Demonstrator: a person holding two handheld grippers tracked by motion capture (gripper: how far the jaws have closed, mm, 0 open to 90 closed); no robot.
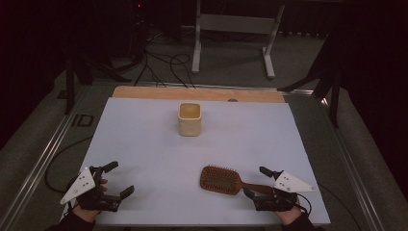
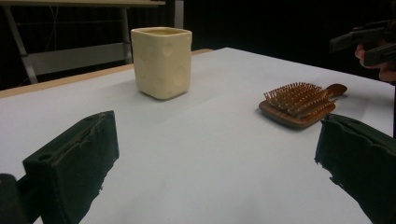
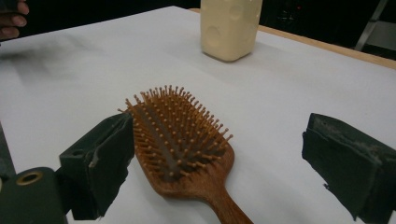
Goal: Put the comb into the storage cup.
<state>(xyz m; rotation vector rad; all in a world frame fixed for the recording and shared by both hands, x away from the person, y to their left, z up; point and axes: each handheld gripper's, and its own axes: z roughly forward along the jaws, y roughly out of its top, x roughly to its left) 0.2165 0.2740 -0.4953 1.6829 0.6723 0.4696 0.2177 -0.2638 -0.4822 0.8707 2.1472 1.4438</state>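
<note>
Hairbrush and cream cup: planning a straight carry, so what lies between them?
Nothing: bare white table between hairbrush and cream cup, per the high view.

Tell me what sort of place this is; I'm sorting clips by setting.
Probably a lab or recording workspace: a white-covered table, loose cables on the grey floor beyond it, a metal stand, dark surroundings.

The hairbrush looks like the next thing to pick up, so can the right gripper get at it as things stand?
Probably yes. The right gripper is open, with the hairbrush handle lying between its fingers, bristles up. Nothing lies in the way, and the cup stands well beyond on the table.
</note>
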